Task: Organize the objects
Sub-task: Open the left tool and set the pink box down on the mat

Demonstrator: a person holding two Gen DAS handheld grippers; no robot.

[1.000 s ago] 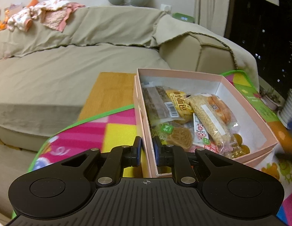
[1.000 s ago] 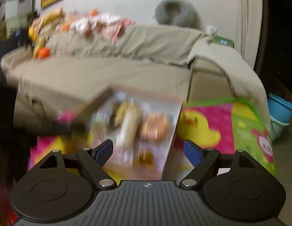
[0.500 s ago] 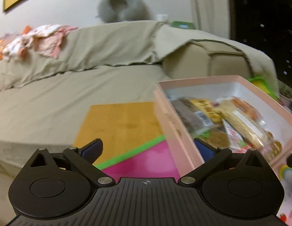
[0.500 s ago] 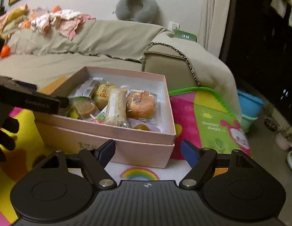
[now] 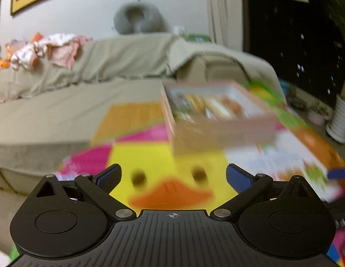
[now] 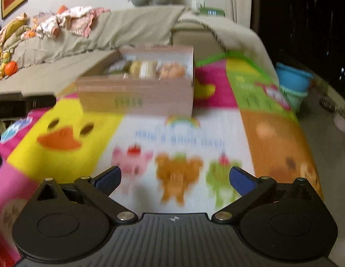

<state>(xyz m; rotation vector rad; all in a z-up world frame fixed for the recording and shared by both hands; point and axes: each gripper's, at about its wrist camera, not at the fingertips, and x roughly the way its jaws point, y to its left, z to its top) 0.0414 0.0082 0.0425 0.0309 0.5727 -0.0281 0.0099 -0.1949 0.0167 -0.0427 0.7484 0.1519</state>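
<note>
- We see the pink box [image 5: 219,120] of wrapped snacks [image 6: 150,69] resting on the bright play mat [image 6: 272,138], at the mat's far end next to the sofa [image 5: 61,106].
- From the left gripper [image 5: 173,175] the box lies ahead and a little to the right, well apart; its jaws stand wide open and hold nothing.
- From the right gripper [image 6: 175,176] the box lies ahead and slightly to the left, also well apart; those jaws too are spread wide and empty.
- The box's long axis runs across the right wrist view, broad front wall toward us; in the left wrist view a near corner is turned toward the camera.
- We judge neither gripper clearly nearer; the left faces the box's left end, the right its front wall.
- Both views are smeared, so the snack packets read only as pale and orange shapes, and we cannot tell one wrapper from another.
- A blue piece at the right edge of the left wrist view, beyond the box's right end, is probably the right gripper's fingertip, though it is cut off.
- The green print on the box's front wall is unreadable.
</note>
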